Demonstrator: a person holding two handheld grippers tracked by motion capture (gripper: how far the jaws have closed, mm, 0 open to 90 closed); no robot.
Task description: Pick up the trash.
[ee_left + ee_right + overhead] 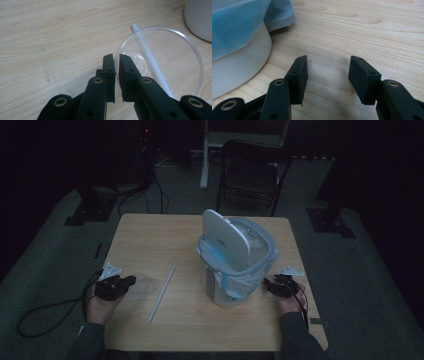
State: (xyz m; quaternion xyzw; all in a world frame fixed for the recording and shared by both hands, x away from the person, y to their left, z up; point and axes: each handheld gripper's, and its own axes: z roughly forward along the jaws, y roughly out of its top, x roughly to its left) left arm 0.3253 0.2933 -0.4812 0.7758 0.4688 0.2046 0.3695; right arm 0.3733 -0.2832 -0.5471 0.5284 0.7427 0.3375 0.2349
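Observation:
A clear plastic cup (145, 283) (175, 50) lies on its side on the wooden table (150, 235), left of a white wrapped straw (161, 294) (137, 31). My left gripper (131, 281) (117, 58) is shut on the cup's thin rim, one jaw inside and one outside. A white bin (222, 290) (200, 20) (237, 67) with a pale blue liner bag and a raised lid (225, 237) stands in the middle of the table. My right gripper (267, 284) (328, 62) rests open beside the bin's right side, with bare table between its jaws.
A dark folding chair (252, 170) stands beyond the table's far edge. The left gripper's cable (45, 312) loops off the table's left side onto the grey floor. Bare wood lies left of the cup and in front of the bin.

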